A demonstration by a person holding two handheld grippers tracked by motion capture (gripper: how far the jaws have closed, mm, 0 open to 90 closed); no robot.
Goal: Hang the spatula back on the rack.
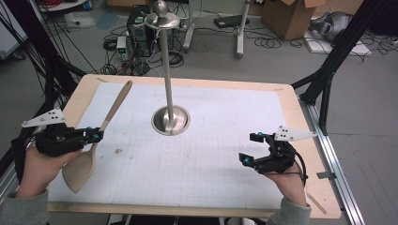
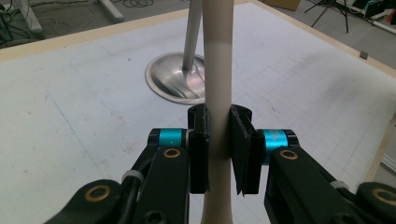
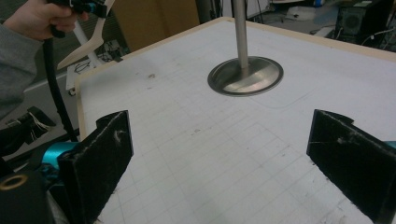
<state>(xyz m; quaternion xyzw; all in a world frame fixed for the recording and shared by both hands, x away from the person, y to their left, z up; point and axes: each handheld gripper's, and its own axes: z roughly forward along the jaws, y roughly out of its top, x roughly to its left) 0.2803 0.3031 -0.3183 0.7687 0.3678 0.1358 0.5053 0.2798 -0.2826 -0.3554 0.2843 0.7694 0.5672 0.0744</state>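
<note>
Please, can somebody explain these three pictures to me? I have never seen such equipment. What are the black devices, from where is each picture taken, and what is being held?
No robot is here. A person holds a two-jaw tool in each hand. The high view looks down from above the person's side of the table. Each of the other two pictures comes from a camera riding on one tool, looking along its black jaws.

The left hand-held gripper is closed on the handle of a beige wooden spatula; in the left gripper view its pads press the handle from both sides. The right hand-held gripper is open, with nothing between its jaws.

On the white gridded mat stands a metal stand: a round base with a tall upright pole.
</note>
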